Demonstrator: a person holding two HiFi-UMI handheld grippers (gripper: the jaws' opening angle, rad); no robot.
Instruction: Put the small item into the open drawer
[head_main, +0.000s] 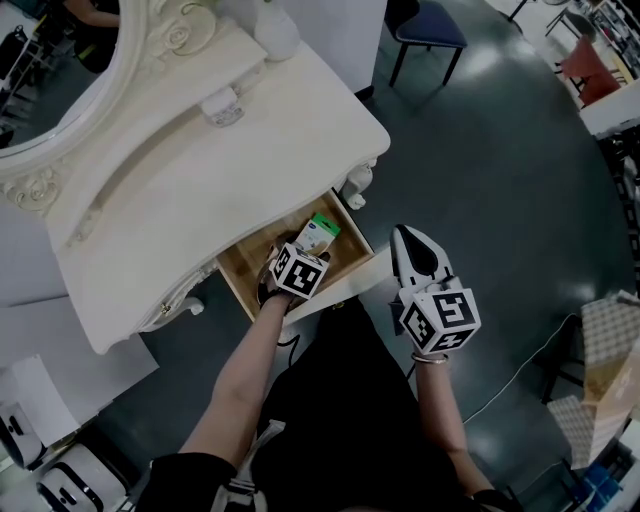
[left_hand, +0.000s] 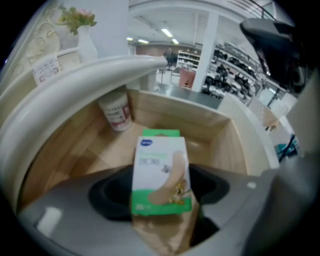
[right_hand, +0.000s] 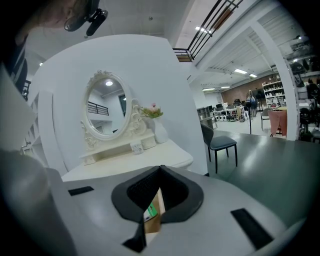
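A small white and green plaster box (head_main: 320, 232) (left_hand: 161, 172) stands upright between the jaws of my left gripper (head_main: 308, 248) (left_hand: 162, 202), which is shut on its lower end. The box hangs over the open wooden drawer (head_main: 240, 270) (left_hand: 200, 117) of the white dressing table (head_main: 200, 160). A small white jar with a red label (left_hand: 116, 112) stands in the drawer's back corner. My right gripper (head_main: 405, 238) (right_hand: 160, 169) is shut and holds nothing, just right of the drawer's front corner. Through its jaws the box (right_hand: 150, 212) shows below.
An oval mirror (head_main: 50, 70) (right_hand: 104, 105), a white vase (head_main: 275, 30) (right_hand: 159, 131) and a small label card (head_main: 222, 105) are on the tabletop. A dark chair (head_main: 425, 30) (right_hand: 220, 142) stands beyond the table. Cartons (head_main: 610, 360) are on the floor at right.
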